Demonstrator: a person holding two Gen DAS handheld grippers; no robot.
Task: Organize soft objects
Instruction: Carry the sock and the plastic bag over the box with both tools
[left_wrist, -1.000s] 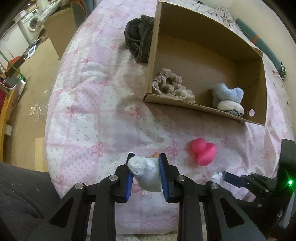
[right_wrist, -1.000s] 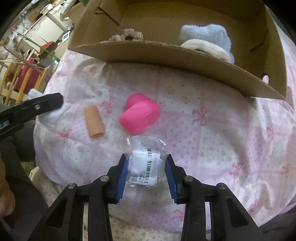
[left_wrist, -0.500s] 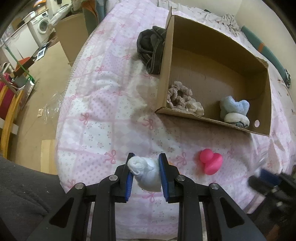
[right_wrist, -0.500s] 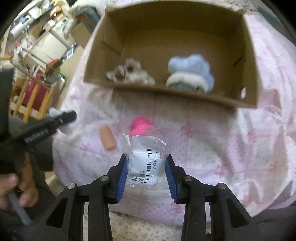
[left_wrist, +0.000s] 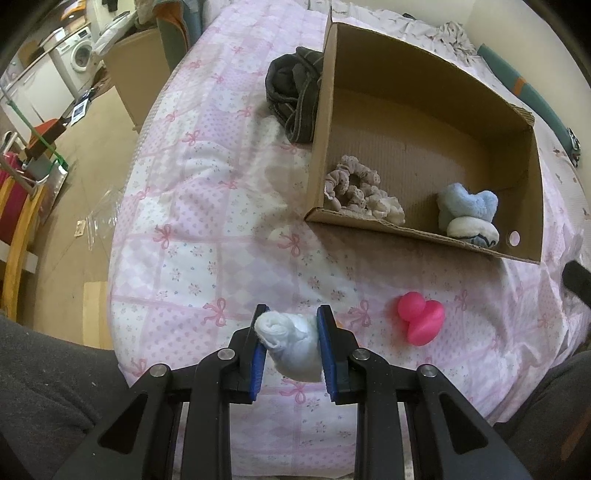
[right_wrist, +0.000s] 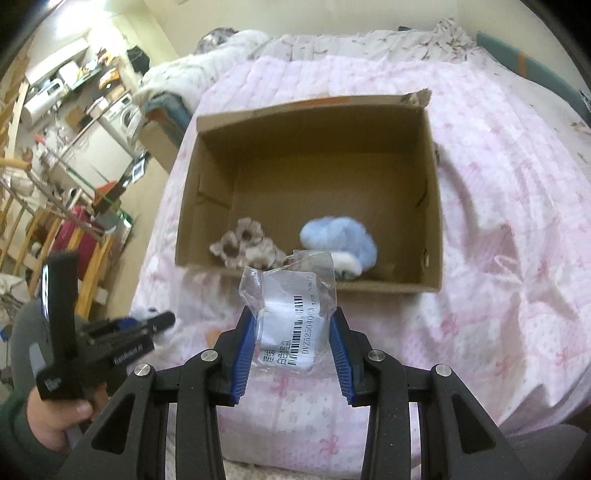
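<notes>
My left gripper (left_wrist: 291, 328) is shut on a white cloth ball (left_wrist: 291, 343), held above the near edge of the bed. My right gripper (right_wrist: 293, 325) is shut on a clear plastic packet with a white soft item and a barcode label (right_wrist: 291, 325), held high in front of the cardboard box (right_wrist: 432, 206). The box (left_wrist: 321, 122) holds beige scrunchies (left_wrist: 354, 184) and a light blue plush with a white piece (left_wrist: 467, 212). They also show in the right wrist view: scrunchies (right_wrist: 243, 245), blue plush (right_wrist: 340, 240). A pink rubber duck (left_wrist: 421, 319) lies on the bedspread.
A dark rolled garment (left_wrist: 293, 92) lies against the box's left wall. The pink patterned bedspread (left_wrist: 207, 206) drops off at the left to the floor (left_wrist: 92, 155). Shelves and a washing machine (right_wrist: 125, 110) stand beyond the bed. My left gripper shows in the right wrist view (right_wrist: 147, 319).
My right gripper has lifted the packet off the bed and risen well above it, facing the box. My left gripper has risen slightly with the cloth ball.
</notes>
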